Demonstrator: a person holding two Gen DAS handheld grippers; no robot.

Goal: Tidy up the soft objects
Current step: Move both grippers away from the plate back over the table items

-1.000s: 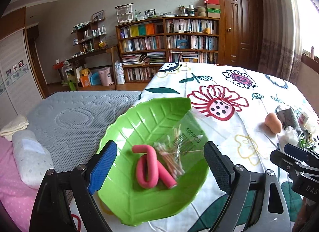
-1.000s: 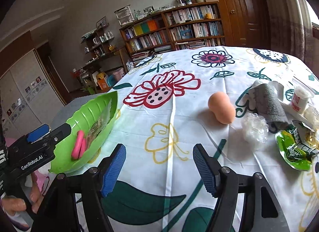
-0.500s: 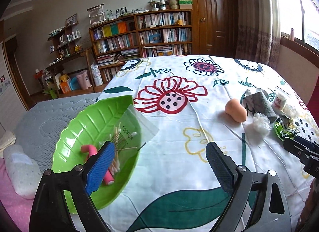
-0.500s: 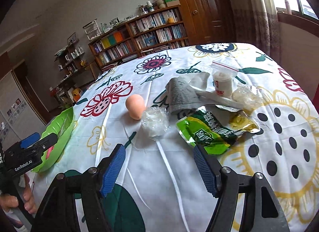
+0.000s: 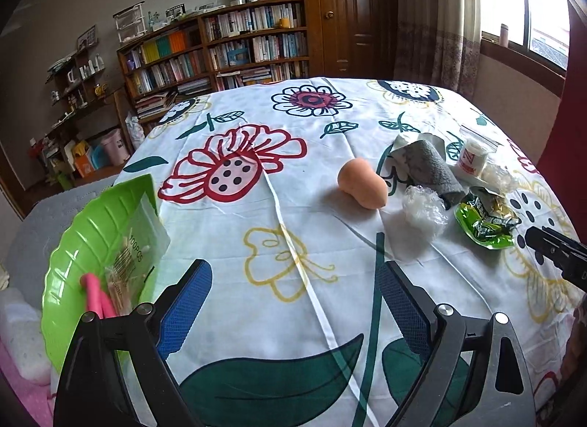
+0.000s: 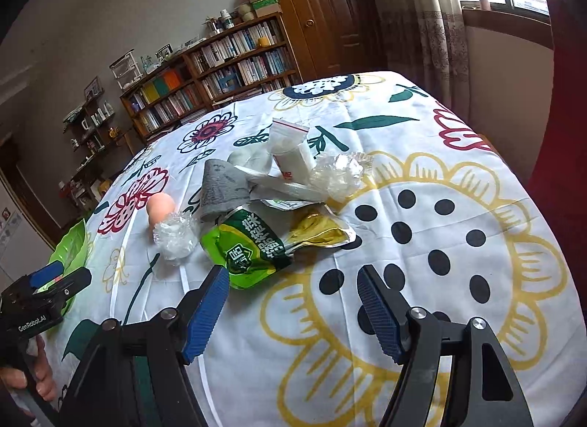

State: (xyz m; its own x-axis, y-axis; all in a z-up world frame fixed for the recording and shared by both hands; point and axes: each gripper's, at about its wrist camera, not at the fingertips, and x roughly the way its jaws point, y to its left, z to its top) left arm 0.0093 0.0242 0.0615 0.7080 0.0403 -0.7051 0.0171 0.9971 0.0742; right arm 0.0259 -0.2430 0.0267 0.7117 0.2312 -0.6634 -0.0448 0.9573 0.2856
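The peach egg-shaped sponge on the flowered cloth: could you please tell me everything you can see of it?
The peach sponge is a smooth, matte, foam-looking teardrop, with a narrower end and a rounder, fuller end. It lies on its side on the flowered tablecloth, whole and unsquashed, with nothing gripping it. The crumpled clear plastic wrap sits close beside it, and in the right wrist view hides part of it; whether they touch is unclear. The grey rolled cloth lies just beyond.
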